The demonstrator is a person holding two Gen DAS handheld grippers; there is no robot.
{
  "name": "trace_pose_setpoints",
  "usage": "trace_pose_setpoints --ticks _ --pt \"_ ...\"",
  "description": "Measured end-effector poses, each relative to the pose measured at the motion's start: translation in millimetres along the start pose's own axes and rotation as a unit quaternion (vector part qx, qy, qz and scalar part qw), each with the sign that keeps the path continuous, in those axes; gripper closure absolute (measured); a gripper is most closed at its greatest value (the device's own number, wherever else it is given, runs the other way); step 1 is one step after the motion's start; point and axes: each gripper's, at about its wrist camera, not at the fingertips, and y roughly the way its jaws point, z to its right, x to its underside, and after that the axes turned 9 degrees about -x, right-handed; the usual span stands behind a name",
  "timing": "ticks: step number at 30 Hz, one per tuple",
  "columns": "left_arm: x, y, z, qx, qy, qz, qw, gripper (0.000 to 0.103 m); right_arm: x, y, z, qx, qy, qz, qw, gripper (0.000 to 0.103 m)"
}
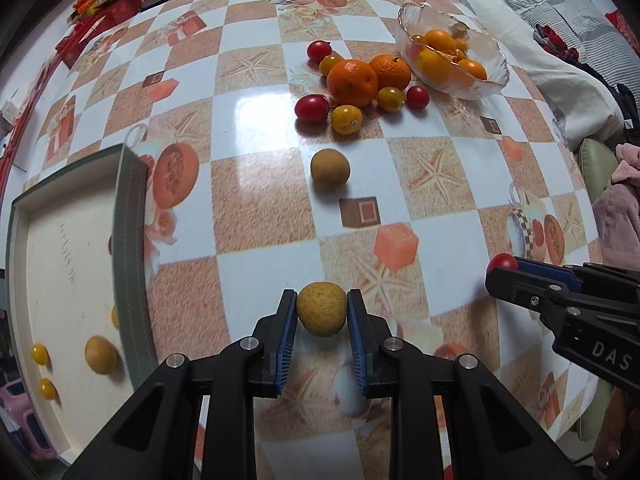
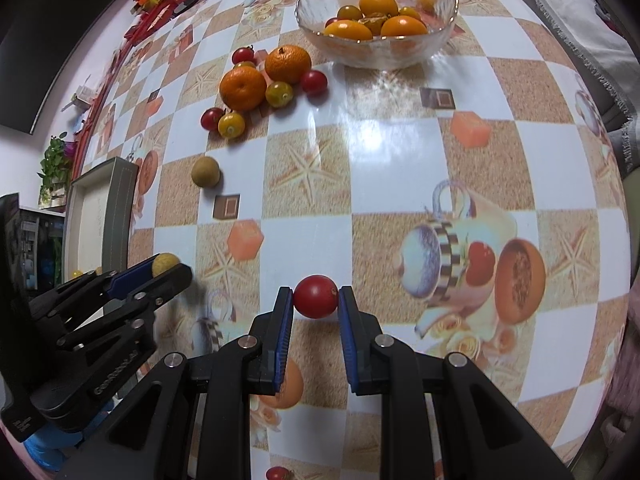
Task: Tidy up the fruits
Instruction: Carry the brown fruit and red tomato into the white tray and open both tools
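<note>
My left gripper is shut on a tan longan, held above the table; it also shows in the right wrist view. My right gripper is shut on a red cherry tomato, which also shows at the right of the left wrist view. A pile of two oranges, red and yellow cherry tomatoes lies mid-table. Another longan lies alone nearer. A glass bowl holds orange and yellow fruits. A tray at the left holds a longan and yellow tomatoes.
The table has a checkered patterned cloth. Red boxes and clutter stand at the far left edge. Bedding and cushions lie beyond the right edge. A red tomato shows at the bottom of the right wrist view.
</note>
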Motion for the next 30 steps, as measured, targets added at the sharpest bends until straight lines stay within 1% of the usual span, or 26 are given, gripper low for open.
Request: trace_pose_setpoints --ticks 4,11,17,20,30 --pt "17.4 -15.2 -13.3 0.004 -0.008 0.004 1.0 0.077 7.1 -2.7 -4.9 0.003 -0.001 -0.002 1.0 0.079" --pt "34.8 -40.6 -44.4 0.009 -0.034 0.013 0.9993 0.077 13.9 -7.5 -18.1 0.006 -0.005 -0.003 1.0 0.078" --pt "49.2 -51.1 -65.4 0.003 -0.043 0.016 0.999 0.077 16.7 -9.6 -36.5 0.007 -0.016 -0.004 1.0 0.078" --pt "58.5 -58.6 -79.5 -0.002 -0.048 0.021 0.9986 0.077 18.5 -9.6 -48.6 0.007 -0.025 -0.006 1.0 0.078" --pt "82.3 -69.4 -132.2 -0.013 -0.103 0.028 0.9942 0.077 16.2 -6.5 -96.1 0.009 -0.064 -0.014 0.998 0.078"
